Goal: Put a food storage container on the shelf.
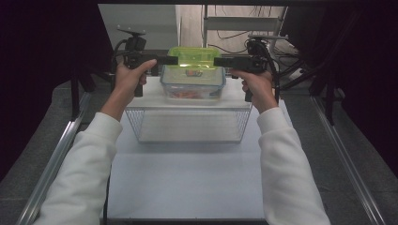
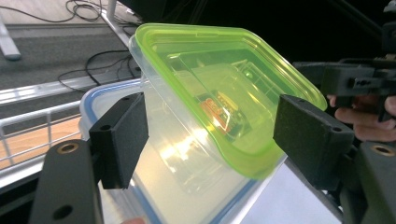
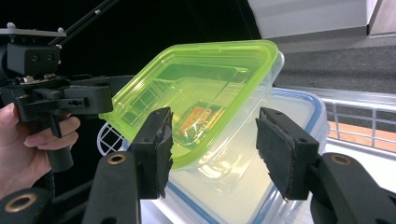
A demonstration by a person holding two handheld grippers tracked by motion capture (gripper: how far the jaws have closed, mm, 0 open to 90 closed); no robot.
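Observation:
A clear tub with a green lid (image 1: 191,58) rests tilted on top of a larger clear box with a blue rim (image 1: 192,89). Something orange shows inside both. My left gripper (image 1: 172,60) reaches in from the left at the green lid's edge, and my right gripper (image 1: 218,61) comes in from the right. In the left gripper view the left gripper (image 2: 215,135) is open, its pads (image 2: 119,140) standing either side of the green-lidded tub (image 2: 219,88) with a gap. In the right gripper view the right gripper (image 3: 217,144) straddles the green-lidded tub (image 3: 201,88) too, open, pads (image 3: 280,154) off the plastic.
The blue-rimmed box stands on a white wire rack (image 1: 187,126) raised above a white table top (image 1: 187,183). Metal rails (image 1: 61,150) run along both table sides. Dark curtains flank the space, and cables (image 1: 234,35) lie on the floor behind.

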